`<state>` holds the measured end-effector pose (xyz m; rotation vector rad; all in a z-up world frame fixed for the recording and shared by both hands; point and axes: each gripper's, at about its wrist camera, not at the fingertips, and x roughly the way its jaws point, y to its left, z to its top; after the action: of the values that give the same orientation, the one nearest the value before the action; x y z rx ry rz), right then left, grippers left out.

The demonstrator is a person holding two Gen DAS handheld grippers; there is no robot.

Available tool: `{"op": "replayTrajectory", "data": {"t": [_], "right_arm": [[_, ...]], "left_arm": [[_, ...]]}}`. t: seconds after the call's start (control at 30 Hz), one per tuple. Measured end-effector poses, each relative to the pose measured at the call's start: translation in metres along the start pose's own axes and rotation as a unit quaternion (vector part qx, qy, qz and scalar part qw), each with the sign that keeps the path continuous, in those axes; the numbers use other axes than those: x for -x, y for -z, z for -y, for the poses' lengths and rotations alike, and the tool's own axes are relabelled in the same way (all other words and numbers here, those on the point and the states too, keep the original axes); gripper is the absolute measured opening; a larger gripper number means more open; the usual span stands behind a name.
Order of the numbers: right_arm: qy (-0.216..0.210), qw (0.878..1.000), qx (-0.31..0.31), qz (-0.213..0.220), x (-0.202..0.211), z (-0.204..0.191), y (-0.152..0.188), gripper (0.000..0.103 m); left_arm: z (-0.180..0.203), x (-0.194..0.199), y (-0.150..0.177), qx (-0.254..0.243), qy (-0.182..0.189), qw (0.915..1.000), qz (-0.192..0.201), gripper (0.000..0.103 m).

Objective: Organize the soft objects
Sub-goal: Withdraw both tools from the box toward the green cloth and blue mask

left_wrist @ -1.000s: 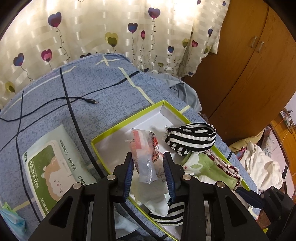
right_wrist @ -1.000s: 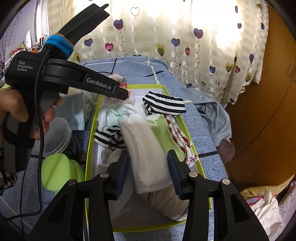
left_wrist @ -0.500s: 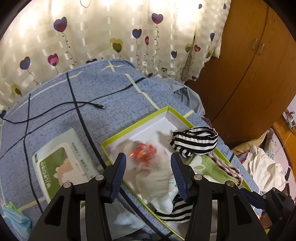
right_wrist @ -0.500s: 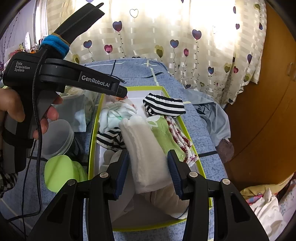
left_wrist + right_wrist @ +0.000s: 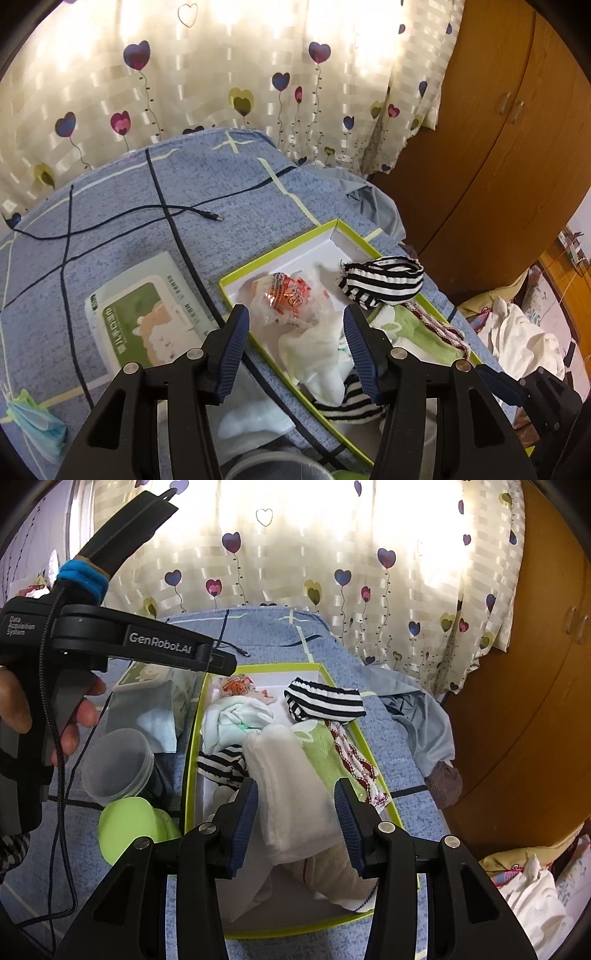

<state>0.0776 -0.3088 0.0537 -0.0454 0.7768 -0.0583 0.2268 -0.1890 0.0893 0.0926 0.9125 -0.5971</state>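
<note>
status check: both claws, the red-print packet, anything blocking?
Left claw open, just released. Red-print packet lying in green-rimmed box. Right claw around white folded cloth, grip unclear. Nothing blocking.

**Backlit curtain, blue bedspread, wooden wardrobe**

A cream curtain (image 5: 229, 74) printed with purple, pink and olive hearts on thin stems hangs across the far side. Daylight glows through it in bright patches, which marks a window behind, though the window itself is hidden. In front of it spreads a bed under a blue bedspread (image 5: 122, 206) crossed by dark and pale lines. On the right stands a brown wooden wardrobe (image 5: 517, 155) with two small metal handles (image 5: 511, 103) side by side on its doors. Rumpled pale bedding (image 5: 517, 336) lies heaped low beside the bed, near the wardrobe's foot.
</note>
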Motion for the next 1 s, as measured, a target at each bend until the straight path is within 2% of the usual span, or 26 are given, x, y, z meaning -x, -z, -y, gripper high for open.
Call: {"op": "replayTrajectory", "data": {"t": [0.57, 1.0], "right_arm": [[-0.012, 1.0, -0.01, 0.023, 0.021, -0.014, -0.004, 0.045], [-0.026, 0.998, -0.007, 0.048, 0.032, -0.036, -0.014, 0.045]], "left_arm": [[-0.017, 0.051, 0.021, 0.017, -0.006, 0.9992, 0.036, 0.053], [-0.035, 0.088, 0.042, 0.027, -0.032, 0.9969, 0.067, 0.053]]}}
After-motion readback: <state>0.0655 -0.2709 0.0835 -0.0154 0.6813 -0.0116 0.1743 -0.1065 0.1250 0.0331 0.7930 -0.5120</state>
